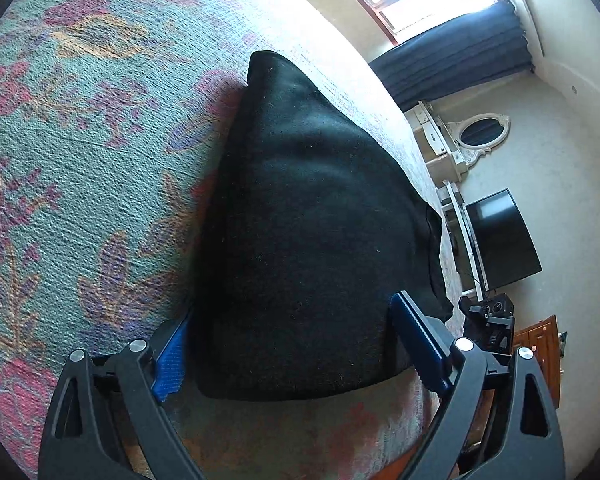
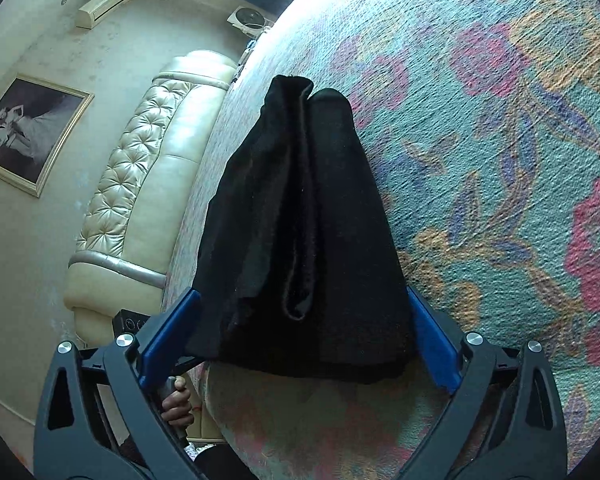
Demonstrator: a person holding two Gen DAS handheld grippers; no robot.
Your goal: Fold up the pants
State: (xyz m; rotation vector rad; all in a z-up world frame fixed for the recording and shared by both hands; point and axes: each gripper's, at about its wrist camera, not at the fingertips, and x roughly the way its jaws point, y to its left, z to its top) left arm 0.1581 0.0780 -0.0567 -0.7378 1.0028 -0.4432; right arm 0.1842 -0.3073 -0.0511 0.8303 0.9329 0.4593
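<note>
While the folded black pants [image 1: 308, 232] lie soft and limp on the floral bedspread [image 1: 80, 140], both the left gripper [image 1: 300, 344] and right gripper [image 2: 300, 336] stand wide, gripping nothing; the near folded edge looks the best hold.

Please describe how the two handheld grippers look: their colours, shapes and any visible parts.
Both look alike. The left gripper and right gripper each have two black arms with triangular cut-outs and round silver bolt heads at the pivots. Each carries flat blue fingers; one left pad looks ribbed. No cables or sleeves are visible.
</note>
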